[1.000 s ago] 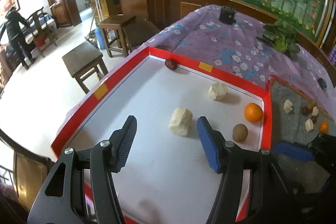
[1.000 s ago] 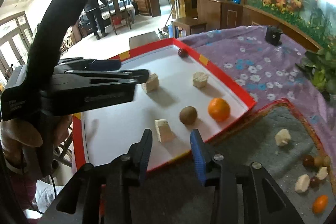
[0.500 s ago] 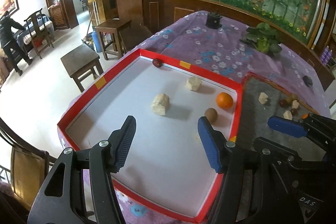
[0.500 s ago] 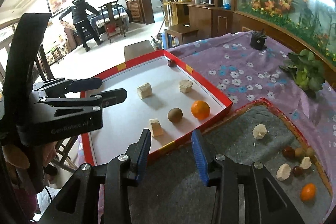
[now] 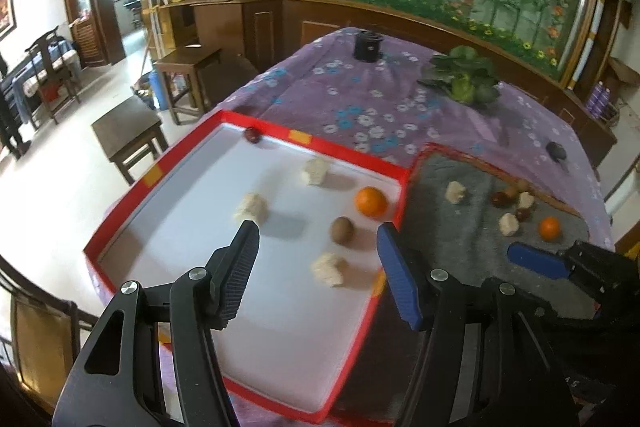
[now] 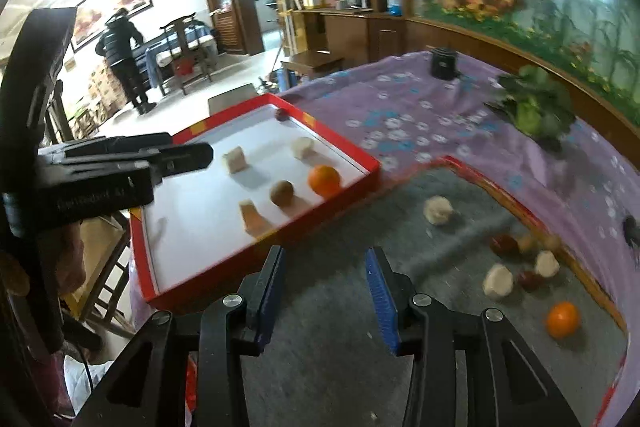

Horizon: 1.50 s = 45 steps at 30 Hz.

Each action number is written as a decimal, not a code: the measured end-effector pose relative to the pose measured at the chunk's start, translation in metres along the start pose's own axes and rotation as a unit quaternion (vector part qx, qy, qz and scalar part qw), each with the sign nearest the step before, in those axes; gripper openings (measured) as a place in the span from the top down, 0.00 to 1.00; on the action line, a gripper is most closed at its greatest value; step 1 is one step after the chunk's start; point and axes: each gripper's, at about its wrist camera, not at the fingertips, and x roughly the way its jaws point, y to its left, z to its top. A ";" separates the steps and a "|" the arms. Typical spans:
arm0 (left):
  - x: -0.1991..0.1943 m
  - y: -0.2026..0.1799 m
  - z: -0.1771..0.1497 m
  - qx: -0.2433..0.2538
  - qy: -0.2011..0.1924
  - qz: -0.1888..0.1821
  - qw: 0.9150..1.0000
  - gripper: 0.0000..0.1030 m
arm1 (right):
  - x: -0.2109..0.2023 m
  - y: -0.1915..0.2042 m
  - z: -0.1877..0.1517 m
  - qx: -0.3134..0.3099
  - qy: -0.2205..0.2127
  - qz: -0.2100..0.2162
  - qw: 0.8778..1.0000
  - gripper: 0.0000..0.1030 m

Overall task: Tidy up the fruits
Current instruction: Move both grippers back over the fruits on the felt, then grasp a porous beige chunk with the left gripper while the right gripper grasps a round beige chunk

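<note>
A red-rimmed white tray (image 5: pixel 360 155) (image 6: pixel 340 145) holds an orange (image 5: pixel 371 201) (image 6: pixel 324 180), a brown kiwi (image 5: pixel 341 230) (image 6: pixel 282 193), a dark red fruit (image 5: pixel 252 135) (image 6: pixel 281 114) at its far corner and three pale chunks (image 5: pixel 328 269). A grey felt mat (image 5: pixel 460 231) (image 6: pixel 400 227) beside it holds a small orange (image 5: pixel 549 228) (image 6: pixel 563 319), dark fruits (image 6: pixel 504 243) and pale chunks (image 6: pixel 438 210). My left gripper (image 5: pixel 318 269) is open and empty above the tray's near half. My right gripper (image 6: pixel 326 297) is open and empty above the mat's near part.
The purple flowered tablecloth (image 5: pixel 360 99) carries a green plant (image 5: pixel 464 79) and a black cup (image 5: pixel 368 45) at the back. A person (image 6: pixel 122 59) stands far off by chairs. Wooden stools (image 5: pixel 128 131) stand on the floor to the left.
Both grippers have pulled back and up from the tray, so more of it and the mat shows. The right gripper has swung right over the mat. Both stay open.
</note>
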 end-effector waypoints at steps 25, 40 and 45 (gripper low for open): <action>0.031 -0.096 0.022 0.049 0.034 -0.120 0.991 0.40 | -0.108 -0.131 -0.100 0.123 -0.020 -0.106 0.987 0.56; 0.118 -0.151 0.031 0.135 0.085 -0.077 0.984 0.40 | -0.079 -0.140 -0.089 0.116 -0.010 -0.082 0.990 0.56; 0.138 -0.154 0.030 0.155 0.104 -0.072 0.980 0.40 | -0.068 -0.144 -0.081 0.120 -0.009 -0.078 0.990 0.56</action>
